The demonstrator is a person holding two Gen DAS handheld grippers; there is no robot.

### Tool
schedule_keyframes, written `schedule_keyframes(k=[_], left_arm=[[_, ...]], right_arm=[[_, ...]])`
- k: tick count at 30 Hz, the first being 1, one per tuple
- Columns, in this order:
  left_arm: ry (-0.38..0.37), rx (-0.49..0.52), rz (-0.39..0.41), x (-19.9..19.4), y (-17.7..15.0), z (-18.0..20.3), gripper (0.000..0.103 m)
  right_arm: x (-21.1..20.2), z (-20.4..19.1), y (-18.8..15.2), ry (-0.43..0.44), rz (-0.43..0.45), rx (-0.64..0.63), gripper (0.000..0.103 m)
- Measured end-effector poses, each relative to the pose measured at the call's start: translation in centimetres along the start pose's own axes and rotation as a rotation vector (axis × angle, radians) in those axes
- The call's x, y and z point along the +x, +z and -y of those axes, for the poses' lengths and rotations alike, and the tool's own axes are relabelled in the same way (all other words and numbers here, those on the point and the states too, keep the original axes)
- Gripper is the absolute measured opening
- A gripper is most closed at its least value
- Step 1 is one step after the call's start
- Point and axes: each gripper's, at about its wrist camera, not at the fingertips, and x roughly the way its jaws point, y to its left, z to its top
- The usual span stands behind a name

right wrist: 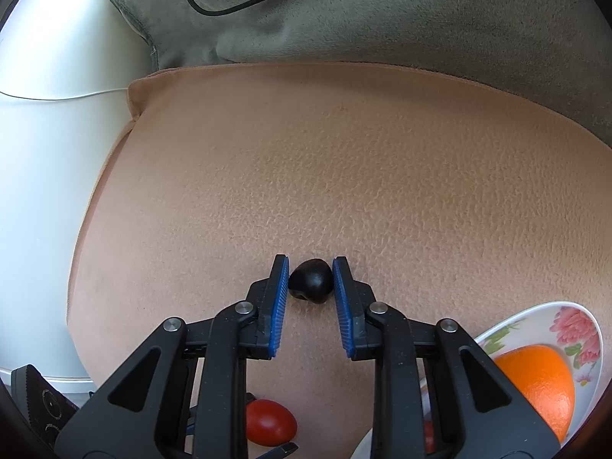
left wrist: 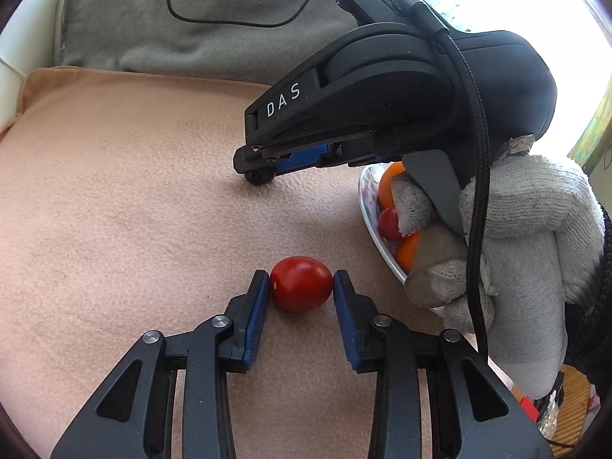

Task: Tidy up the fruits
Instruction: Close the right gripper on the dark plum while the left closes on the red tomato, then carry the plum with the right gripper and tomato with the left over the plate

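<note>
Red tomato [left wrist: 301,284] sits low centre on the peach cushion [left wrist: 134,191], pinched between the left hand-held gripper [left wrist: 302,287] pads. Right hand-held gripper [right wrist: 310,280] is clamped narrow on a small black fruit [right wrist: 310,280]. A gloved hand [left wrist: 535,229] hides most of the floral bowl [right wrist: 573,329] of oranges [right wrist: 539,378]. "DAS" reads on the right tool.

Only readable txt: "DAS" in white caps, printed on the black side arm of the right gripper [left wrist: 260,176], seen from left wrist cam. Right wrist cam has no legible txt, labels or nos.
</note>
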Motion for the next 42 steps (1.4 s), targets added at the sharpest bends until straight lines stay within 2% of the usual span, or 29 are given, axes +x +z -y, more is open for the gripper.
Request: schedule_keyframes(k=[10,21,33,42], left_arm=[[0.005,-0.003,0.016,-1.1,-0.1,-0.7,0.033],[0.013,-0.002,0.046,-2.6,-0.4,-0.3,0.033],[0.000,0.021,0.084,-4.5,-0.6,0.9,0.033],[-0.024,0.045,0.085,-4.5,0.0,2.9,0.033]], right_arm=[[-0.5,-0.2,-0.1,0.012,0.012,-0.018,0.024],[-3.0,-0.4,-1.0,0.034,0.057,-0.036,0.024],[-8.6,0.2,-3.6,0.068,0.155,-0.066,0.024],[-13.2,2.6,-6.2,0.080,0.239,-0.050,0.024]])
